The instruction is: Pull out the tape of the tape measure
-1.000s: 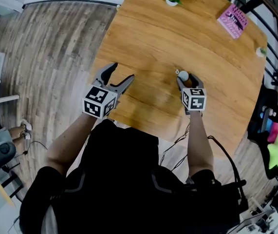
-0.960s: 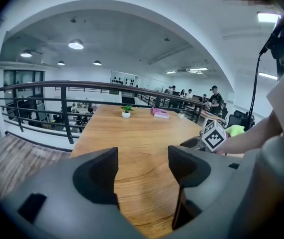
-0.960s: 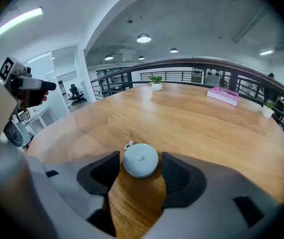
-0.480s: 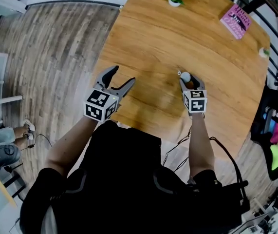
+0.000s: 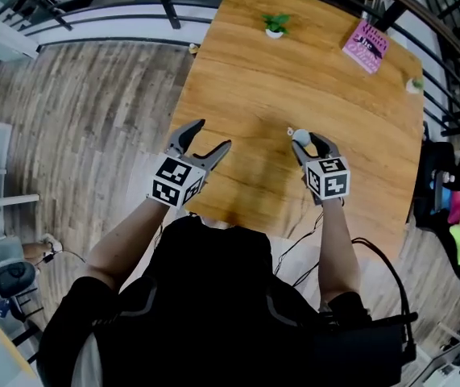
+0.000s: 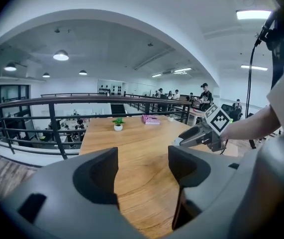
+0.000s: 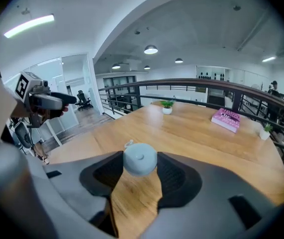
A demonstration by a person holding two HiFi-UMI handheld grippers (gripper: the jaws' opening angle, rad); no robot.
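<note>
Above the near edge of the table point(image 5: 254, 87), the left gripper point(image 5: 213, 134) hangs at the left and the right gripper point(image 5: 307, 139) at the right, well apart. The tape measure point(image 5: 300, 135) sits between the right gripper's jaws. A potted plant point(image 5: 275, 24) stands at the far edge, with a book point(image 5: 364, 46) to its right and a railing point(image 6: 51, 133) behind.

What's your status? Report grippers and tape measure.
Left gripper open, empty. Right gripper just closed on tape measure, off the table. Not yet pulled out. Nothing in the way.
</note>
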